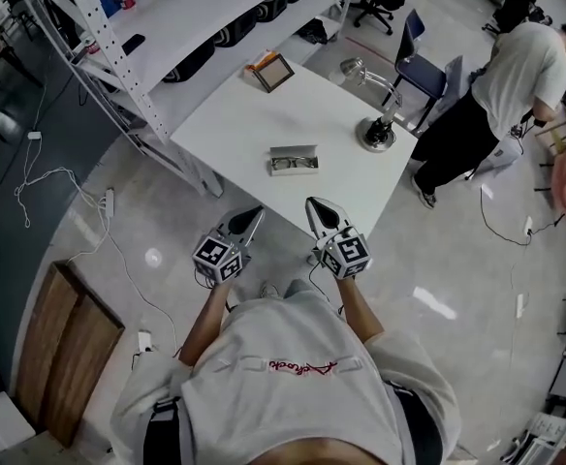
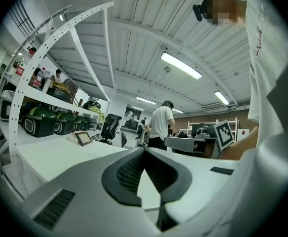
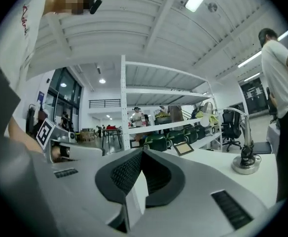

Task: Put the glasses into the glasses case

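An open grey glasses case [image 1: 294, 160] lies near the middle of the white table [image 1: 235, 114], and a pair of glasses [image 1: 294, 164] rests inside it. Both grippers hover off the table's near edge, well short of the case, held in front of the person's chest. My left gripper [image 1: 254, 213] is shut with nothing between its tips [image 2: 144, 149]. My right gripper [image 1: 314, 204] is also shut and empty [image 3: 142, 152]. Neither gripper view shows the case; each points level across the room.
A small framed picture [image 1: 273, 71] stands at the table's far corner, and a desk lamp [image 1: 378, 129] at its right edge. A white shelf rack [image 1: 167, 17] runs behind the table. A person in a white shirt [image 1: 520, 71] bends near a chair [image 1: 421, 61] on the right.
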